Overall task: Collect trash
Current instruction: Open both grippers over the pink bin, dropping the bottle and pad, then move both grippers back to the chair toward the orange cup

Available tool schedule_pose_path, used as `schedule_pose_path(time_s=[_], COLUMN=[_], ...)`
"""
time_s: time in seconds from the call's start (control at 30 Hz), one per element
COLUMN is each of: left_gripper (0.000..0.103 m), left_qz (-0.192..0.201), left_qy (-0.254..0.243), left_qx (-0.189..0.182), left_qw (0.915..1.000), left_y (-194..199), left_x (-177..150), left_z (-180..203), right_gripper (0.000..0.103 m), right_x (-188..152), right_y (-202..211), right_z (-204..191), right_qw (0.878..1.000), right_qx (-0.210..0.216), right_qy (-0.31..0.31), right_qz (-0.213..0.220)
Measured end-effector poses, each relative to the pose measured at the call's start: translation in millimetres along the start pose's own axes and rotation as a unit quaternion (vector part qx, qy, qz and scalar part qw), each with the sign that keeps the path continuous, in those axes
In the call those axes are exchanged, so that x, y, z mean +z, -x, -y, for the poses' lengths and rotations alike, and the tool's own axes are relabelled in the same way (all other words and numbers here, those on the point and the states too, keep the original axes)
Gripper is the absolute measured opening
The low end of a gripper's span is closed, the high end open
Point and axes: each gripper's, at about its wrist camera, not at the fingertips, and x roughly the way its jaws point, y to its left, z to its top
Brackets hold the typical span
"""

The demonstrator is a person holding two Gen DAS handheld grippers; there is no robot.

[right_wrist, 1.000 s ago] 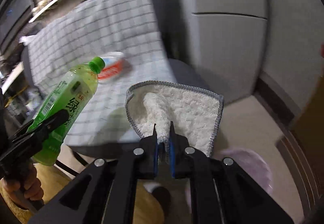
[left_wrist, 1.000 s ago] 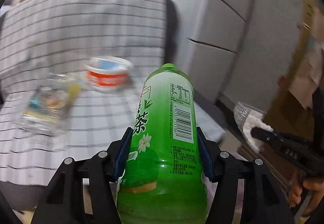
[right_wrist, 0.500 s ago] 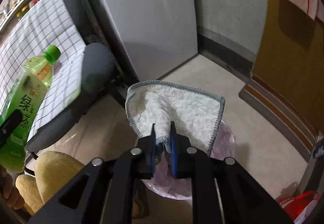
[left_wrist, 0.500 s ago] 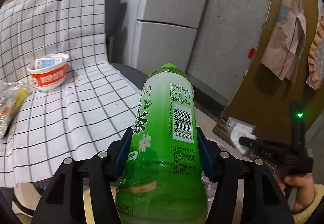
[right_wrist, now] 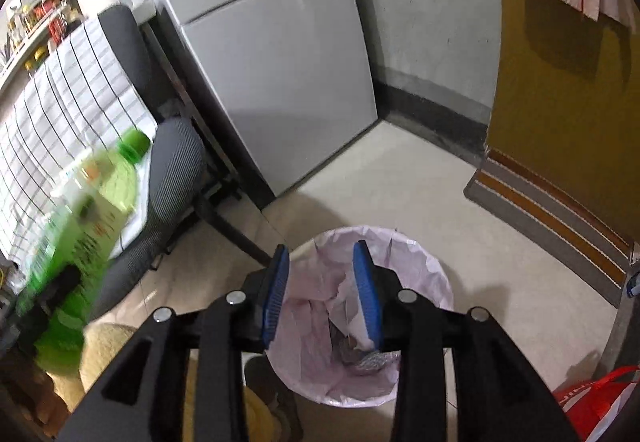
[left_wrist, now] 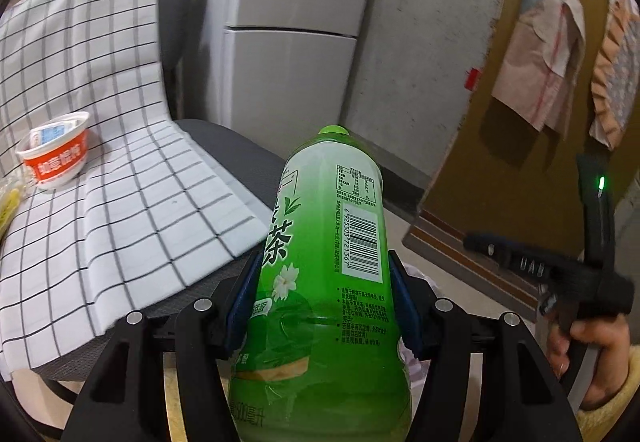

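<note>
left gripper (left_wrist: 322, 306): black angular frame, blue ribbed pads, four silver screw heads across the arms.
right gripper (right_wrist: 322, 292): same black frame, blue ribbed pads, four silver screws; from the left wrist view a black bar with pale lettering, an upright black stalk and a small green light.
right hand (left_wrist: 588, 358): on a black handle, cuff of a fuzzy yellow sleeve (left_wrist: 608, 402) at the wrist.
clothing: fuzzy yellow fabric (right_wrist: 102, 352) low in the right wrist view.
</note>
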Motion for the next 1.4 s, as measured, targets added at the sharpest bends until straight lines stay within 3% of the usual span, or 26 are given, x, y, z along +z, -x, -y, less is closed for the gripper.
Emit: schedule_pose_path(time_s=[0.3,0.37,0.43,0.63,0.77,1.07,1.4], left_gripper=[0.061,0.064,0.078,0.079,0.079,0.079,0.079], left_qz=[-0.018,-0.019,-0.02,-0.023,-0.019,-0.013,-0.006], left_qy=[-0.047,-0.053,-0.057,-0.039,-0.019,0.033,0.121], left_qx=[-0.05,-0.057,-0.057,-0.048,-0.022,0.068,0.166], left_qw=[0.9975,0.9968,0.9965,0.9978,0.9994,0.9971,0.9788], left_y=[-22.2,-29.5,-39.7,-45.3,-36.5,7.8,66.8], left_x=[6.7,11.3,16.0,19.8,18.7,-2.5,-33.6], left_z=[46.6,56.8,65.5,56.9,35.6,-35.8,-130.0], right_gripper=[0.033,0.033,0.033,0.033,0.033,0.033,0.036], right_x=[16.6,17.8,18.0,17.4,16.4,18.5,11.5], right_y=[28.7,31.6,34.2,34.6,29.5,25.8,6.7], right_z=[12.7,19.5,27.7,41.8,32.7,-28.3,-140.4], right_qw=[0.998,0.998,0.998,0.997,0.998,0.998,0.985], right_qx=[0.01,0.008,0.002,-0.013,-0.002,0.038,0.112], right_qy=[-0.015,-0.02,-0.026,-0.036,-0.03,0.026,0.133], right_qz=[0.053,0.059,0.064,0.064,0.056,0.051,0.021])
